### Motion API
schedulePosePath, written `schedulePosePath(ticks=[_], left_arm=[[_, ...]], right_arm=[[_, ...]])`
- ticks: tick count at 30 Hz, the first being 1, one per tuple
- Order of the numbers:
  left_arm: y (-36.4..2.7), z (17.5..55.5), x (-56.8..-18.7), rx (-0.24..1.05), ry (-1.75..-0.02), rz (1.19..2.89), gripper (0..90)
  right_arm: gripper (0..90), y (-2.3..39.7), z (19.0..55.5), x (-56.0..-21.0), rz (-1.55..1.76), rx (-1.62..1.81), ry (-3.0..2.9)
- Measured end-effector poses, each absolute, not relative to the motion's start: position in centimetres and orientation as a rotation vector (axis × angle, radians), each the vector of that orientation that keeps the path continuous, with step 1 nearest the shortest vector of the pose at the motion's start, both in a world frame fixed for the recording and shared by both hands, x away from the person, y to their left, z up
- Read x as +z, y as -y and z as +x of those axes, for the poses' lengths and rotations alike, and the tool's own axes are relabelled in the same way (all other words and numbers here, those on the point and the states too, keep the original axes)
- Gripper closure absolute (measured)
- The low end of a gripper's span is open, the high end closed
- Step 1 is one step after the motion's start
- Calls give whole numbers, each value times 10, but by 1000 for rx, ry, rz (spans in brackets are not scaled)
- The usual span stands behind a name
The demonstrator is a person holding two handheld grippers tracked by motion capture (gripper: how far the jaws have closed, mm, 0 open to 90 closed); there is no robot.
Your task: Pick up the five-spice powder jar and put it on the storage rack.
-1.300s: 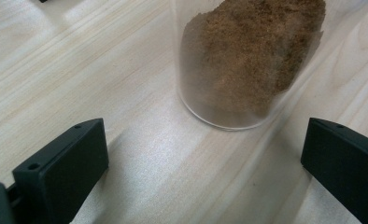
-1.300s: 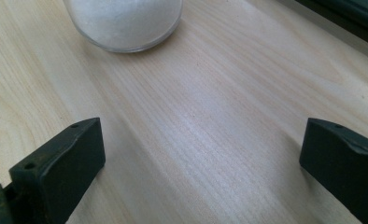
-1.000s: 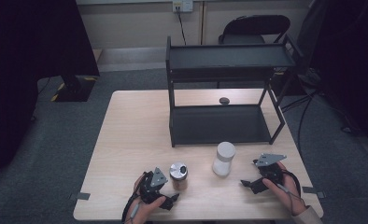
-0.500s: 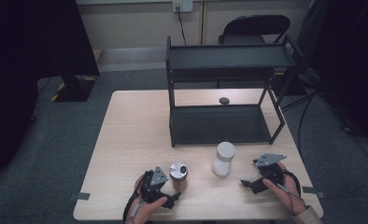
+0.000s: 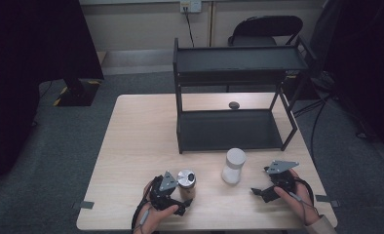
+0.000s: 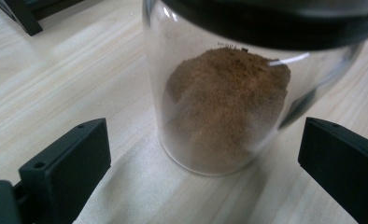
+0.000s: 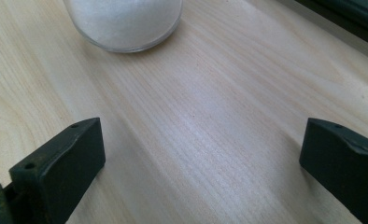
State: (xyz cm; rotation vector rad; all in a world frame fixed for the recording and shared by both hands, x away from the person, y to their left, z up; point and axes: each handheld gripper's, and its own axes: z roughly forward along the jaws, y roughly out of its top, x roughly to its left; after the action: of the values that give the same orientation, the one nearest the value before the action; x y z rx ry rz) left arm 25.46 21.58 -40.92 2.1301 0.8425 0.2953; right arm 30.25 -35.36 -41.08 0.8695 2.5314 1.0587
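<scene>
A: Where is the clear glass jar with brown powder and a dark lid?

B: It stands on the pale wooden table, near the front edge on the left side. It stands straight up, lid on top, so its long way goes up and down.

A: Who is near it?

B: The left gripper. Its two black jaws stand wide apart with the jar between them, and they are not touching the glass. They have just been closing a tiny bit.

A: What else is around?

B: A clear jar of white powder with a white lid stands a little to the right, apart from the brown one. The right gripper is near that jar, with its jaws spread wide over bare wood. Behind both jars is a black metal shelf rack with two levels. A small dark round thing lies behind the rack's lower level. Nothing stands between the jars and the rack.
</scene>
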Motion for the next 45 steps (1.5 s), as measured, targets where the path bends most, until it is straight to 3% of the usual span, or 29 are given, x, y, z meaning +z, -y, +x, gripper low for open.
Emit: schedulePosePath(ticks=[14,20,45], left_arm=[[-214,259,-414,263,-841,2087,23],[-210,260,-415,271,-850,2094,107],[-206,262,-417,301,-791,2091,280]], right_arm=[[0,354,303,-411,870,1059,-2531],[0,354,303,-411,870,1059,-2531],[0,354,302,-411,870,1059,-2531]])
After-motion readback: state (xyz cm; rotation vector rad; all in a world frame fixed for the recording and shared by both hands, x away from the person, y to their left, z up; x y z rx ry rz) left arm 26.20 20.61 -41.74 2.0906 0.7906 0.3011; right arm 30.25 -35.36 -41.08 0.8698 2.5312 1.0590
